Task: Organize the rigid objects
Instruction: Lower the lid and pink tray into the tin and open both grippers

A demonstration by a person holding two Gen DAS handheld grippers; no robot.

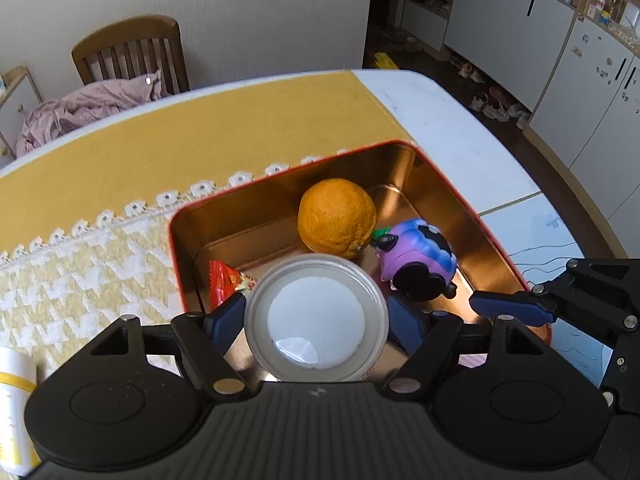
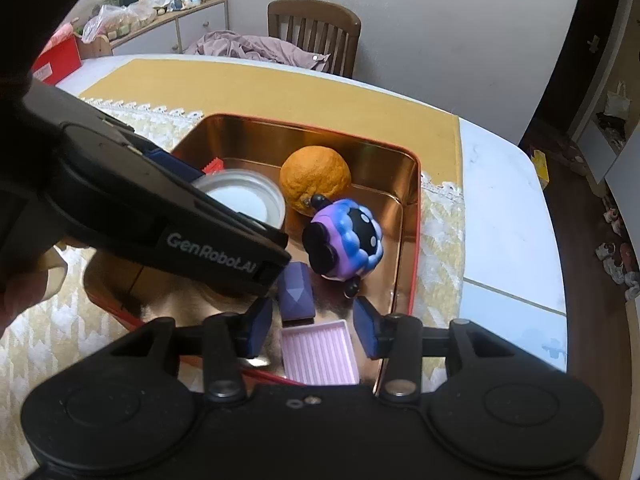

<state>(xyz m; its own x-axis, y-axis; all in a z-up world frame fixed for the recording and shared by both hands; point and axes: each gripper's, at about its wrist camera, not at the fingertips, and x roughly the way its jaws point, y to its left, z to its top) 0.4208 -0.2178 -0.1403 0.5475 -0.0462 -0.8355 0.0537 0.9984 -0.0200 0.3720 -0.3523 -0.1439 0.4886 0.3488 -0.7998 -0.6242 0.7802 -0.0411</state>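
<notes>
the left gripper (image 1: pixel 316 320) is holding a round clear-rimmed lid (image 1: pixel 316 320) between its blue fingers, over the near part of the red tin (image 1: pixel 448 184) – the tin is sitting on a yellow table mat (image 1: pixel 240 120). an orange (image 1: pixel 336 216) and a purple toy (image 1: pixel 416 256) are lying inside. the right gripper (image 2: pixel 314 330) is hanging with fingers apart, gripping nothing, above a pink tray (image 2: pixel 320 354) and a purple block (image 2: pixel 295 291).

A wooden chair (image 1: pixel 132 50) stands against the pale wall (image 1: pixel 240 8).

"GenRobot.AI" in pale lettering on the black left tool (image 2: pixel 240 196) body
</notes>
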